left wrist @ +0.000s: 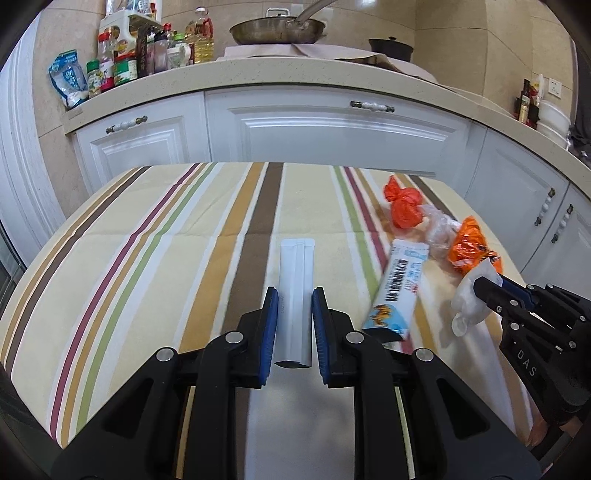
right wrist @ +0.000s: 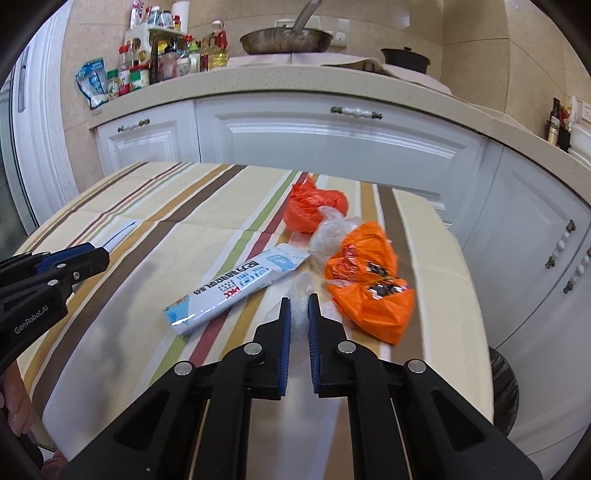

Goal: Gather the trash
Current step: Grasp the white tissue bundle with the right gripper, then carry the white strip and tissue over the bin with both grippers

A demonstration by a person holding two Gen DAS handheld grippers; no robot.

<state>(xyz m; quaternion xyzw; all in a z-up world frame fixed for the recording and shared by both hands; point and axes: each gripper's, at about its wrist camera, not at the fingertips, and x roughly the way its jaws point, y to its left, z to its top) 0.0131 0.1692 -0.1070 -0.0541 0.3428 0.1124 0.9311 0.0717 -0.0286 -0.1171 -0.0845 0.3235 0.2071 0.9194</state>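
My left gripper (left wrist: 294, 295) is shut on a long white packet (left wrist: 295, 280) and holds it over the striped tablecloth (left wrist: 147, 251). My right gripper (right wrist: 299, 302) is shut on a crumpled white plastic wrapper (right wrist: 300, 295); the wrapper also shows in the left wrist view (left wrist: 472, 295). On the cloth lie a white-and-blue printed packet (right wrist: 236, 288), a red plastic bag (right wrist: 314, 206), a clear plastic wad (right wrist: 330, 236) and a crumpled orange bag (right wrist: 373, 284), just right of my right gripper.
White kitchen cabinets (left wrist: 332, 129) stand behind the table. The counter holds bottles and jars (left wrist: 147, 55), a pan (left wrist: 277, 29) and a black pot (left wrist: 391, 46). A dark bin rim (right wrist: 502, 384) sits below the table's right edge.
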